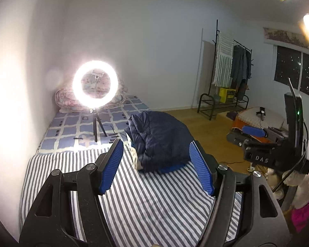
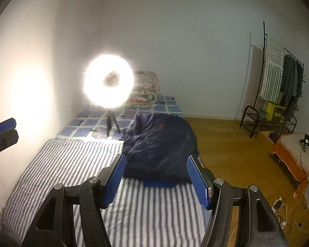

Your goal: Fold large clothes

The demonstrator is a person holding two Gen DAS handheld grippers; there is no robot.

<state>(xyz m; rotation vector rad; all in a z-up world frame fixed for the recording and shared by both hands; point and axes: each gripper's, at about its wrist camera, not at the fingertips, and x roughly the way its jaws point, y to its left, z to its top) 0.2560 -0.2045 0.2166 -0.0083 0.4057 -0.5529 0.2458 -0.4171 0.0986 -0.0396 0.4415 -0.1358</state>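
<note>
While both the left gripper (image 1: 156, 166) and right gripper (image 2: 156, 180) gape wide and empty, ring light (image 2: 108, 81) glare washes out the pillows behind; the navy jacket (image 1: 160, 142) lies crumpled, sleeves hidden

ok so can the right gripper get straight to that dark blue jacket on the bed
Probably yes. The right gripper is open and aimed at the jacket, with only bare striped sheet between them. The ring light stands off to the left, clear of that path.

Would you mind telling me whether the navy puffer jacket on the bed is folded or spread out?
Neither neatly: the navy puffer jacket lies bunched in a rumpled heap on the striped sheet, not flat.
</note>
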